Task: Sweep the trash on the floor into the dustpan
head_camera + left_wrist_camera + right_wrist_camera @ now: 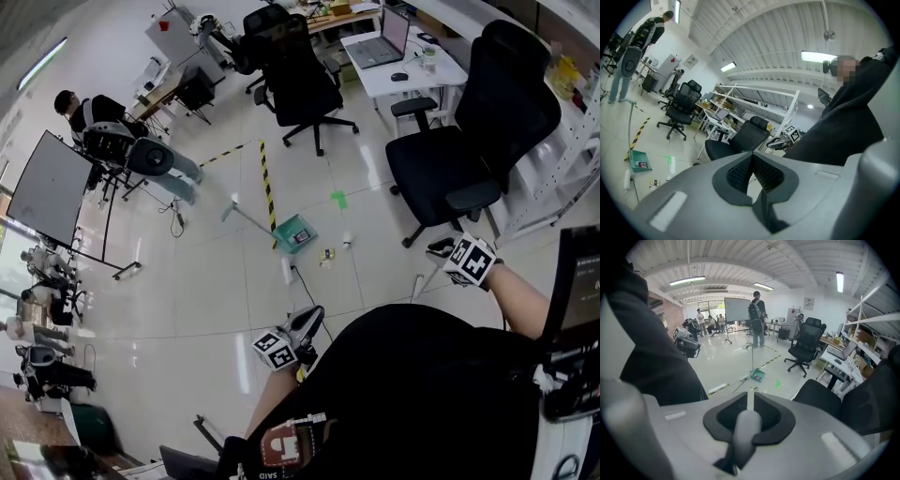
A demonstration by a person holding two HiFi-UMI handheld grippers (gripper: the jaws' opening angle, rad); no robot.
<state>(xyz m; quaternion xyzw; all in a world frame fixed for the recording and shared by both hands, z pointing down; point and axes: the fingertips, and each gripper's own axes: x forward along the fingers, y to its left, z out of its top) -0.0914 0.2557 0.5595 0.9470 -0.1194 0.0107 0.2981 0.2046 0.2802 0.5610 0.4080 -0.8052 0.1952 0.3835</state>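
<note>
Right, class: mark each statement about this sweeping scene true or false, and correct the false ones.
1. The green dustpan lies on the floor beside the yellow-black striped tape. True.
2. All the trash is in the dustpan. False: small trash pieces lie on the floor next to it.
3. The left gripper has its jaws wide apart. False: they are together, with nothing between them.
4. A laptop stands open on the white desk. True.
5. The right gripper holds nothing. False: a pale rod sits in its jaws.
</note>
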